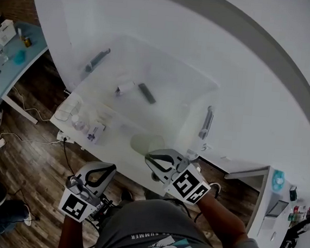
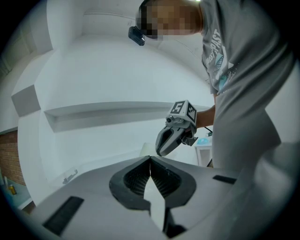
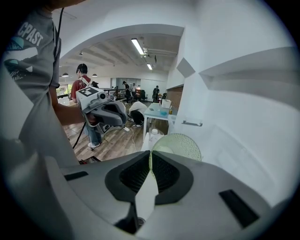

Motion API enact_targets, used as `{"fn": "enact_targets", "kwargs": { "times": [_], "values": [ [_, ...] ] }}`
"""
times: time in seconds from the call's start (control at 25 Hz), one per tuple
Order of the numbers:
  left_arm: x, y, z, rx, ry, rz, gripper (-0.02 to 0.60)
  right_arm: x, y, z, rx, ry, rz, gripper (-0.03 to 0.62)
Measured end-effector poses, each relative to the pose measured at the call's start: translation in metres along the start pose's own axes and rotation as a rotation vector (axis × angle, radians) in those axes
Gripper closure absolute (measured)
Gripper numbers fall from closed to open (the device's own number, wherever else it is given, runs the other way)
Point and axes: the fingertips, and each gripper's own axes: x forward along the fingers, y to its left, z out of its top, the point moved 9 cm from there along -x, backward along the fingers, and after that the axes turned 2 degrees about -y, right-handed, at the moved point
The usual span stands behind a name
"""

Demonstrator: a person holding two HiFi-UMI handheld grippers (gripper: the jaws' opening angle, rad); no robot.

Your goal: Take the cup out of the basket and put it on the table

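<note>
Right gripper (image 3: 150, 157): jaws clamped on the thin wall of the green cup (image 3: 180, 146), at its rim. Cup is by the near wall of the clear basket (image 1: 203, 79); inside or outside, cannot tell. Left gripper (image 2: 150, 161): jaws together, empty. Cup looks light, textured and probably flexible, so a gentle rim pinch suits.

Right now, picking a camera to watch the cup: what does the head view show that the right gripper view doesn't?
Head view only: the basket's inside, with small items, and the right gripper from outside. Right gripper view only: its jaws closed on the cup's rim, and people across the room. Both: the cup, the left gripper.
</note>
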Motion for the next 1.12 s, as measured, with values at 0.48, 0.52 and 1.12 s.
{"fn": "enact_targets", "kwargs": {
  "times": [0.48,0.52,1.12],
  "values": [
    [-0.008,-0.006,-0.004,-0.013,0.014,0.021,0.572,0.036,0.023,-0.053,0.028,0.102,0.062,0.566],
    [-0.009,-0.007,-0.004,-0.013,0.018,0.022,0.572,0.040,0.024,-0.059,0.032,0.116,0.067,0.566],
    [-0.008,-0.016,-0.005,-0.034,0.061,0.030,0.572,0.103,0.032,-0.154,0.118,0.327,0.149,0.566]
  ]
}}
